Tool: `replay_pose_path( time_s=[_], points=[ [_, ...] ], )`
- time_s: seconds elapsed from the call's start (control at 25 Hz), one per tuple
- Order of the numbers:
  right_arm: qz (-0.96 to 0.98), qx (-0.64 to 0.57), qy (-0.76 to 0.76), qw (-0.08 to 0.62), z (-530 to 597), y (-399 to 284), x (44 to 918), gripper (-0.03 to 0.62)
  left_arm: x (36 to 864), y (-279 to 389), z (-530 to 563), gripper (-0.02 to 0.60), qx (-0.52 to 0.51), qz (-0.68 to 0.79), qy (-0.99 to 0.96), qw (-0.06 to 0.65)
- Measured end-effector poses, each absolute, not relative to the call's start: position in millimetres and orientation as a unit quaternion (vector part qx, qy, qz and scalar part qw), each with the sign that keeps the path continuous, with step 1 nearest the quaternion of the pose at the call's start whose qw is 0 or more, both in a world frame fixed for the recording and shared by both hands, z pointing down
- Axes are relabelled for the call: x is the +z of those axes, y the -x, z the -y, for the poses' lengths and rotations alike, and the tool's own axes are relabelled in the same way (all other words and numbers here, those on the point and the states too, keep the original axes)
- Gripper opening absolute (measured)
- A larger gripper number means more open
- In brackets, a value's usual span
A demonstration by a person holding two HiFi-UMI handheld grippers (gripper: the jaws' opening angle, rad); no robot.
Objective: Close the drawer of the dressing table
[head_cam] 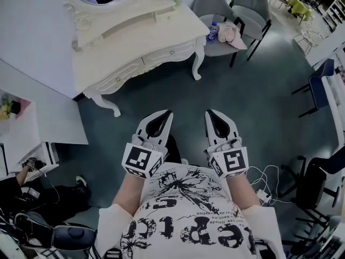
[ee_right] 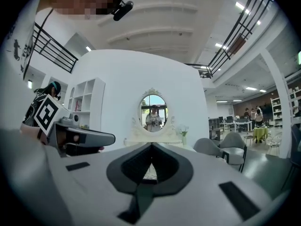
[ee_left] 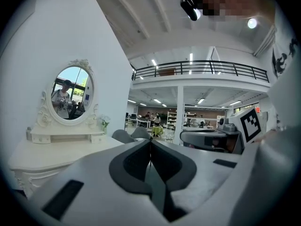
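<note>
The cream-white carved dressing table (head_cam: 135,39) stands against the white wall. Its drawer fronts (head_cam: 161,54), each with a small knob, run along the edge facing us. From the head view they look flush with the table's apron and none juts out. The angle is steep, though, so we cannot tell whether one is slightly ajar.

An oval mirror (ee_right: 154,109) rises from the back of the table, and two grey upholstered chairs (head_cam: 215,7) sit just beside its right end.

We stand well apart from the table on the dark floor (head_cam: 161,99). The left gripper (head_cam: 169,113) and the right gripper (head_cam: 208,113) are both held near our body and aimed toward the table. Each has its jaws pressed together with nothing between them.

We judge that either the push is yet to begin or the drawer is already home. If it is open, we must first walk up to the table.
</note>
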State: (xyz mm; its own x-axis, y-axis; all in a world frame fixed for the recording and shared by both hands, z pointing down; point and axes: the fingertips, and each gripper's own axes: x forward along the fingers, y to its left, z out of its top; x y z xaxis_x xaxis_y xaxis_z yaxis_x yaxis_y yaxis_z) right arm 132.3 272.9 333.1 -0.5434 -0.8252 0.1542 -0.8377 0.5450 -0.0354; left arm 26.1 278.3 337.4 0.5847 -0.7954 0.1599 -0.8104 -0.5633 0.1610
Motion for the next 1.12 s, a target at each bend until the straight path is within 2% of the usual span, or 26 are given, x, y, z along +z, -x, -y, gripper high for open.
replay_pose_path(
  time_s=[0.48, 0.84, 1.12],
  points=[
    [0.881, 0.061, -0.461, 0.087, -221, -121, 350, 0.017, 346, -15, -225, 0.02, 0.028, 0.468, -0.874, 0.126],
    [0.879, 0.067, -0.466, 0.079, -90, -64, 360, 0.017, 345, 37, -93, 0.02, 0.016, 0.465, -0.878, 0.112],
    [0.881, 0.085, -0.459, 0.083, -25, -47, 367, 0.017, 354, 59, -41, 0.02, 0.028, 0.477, -0.869, 0.128]
  ],
)
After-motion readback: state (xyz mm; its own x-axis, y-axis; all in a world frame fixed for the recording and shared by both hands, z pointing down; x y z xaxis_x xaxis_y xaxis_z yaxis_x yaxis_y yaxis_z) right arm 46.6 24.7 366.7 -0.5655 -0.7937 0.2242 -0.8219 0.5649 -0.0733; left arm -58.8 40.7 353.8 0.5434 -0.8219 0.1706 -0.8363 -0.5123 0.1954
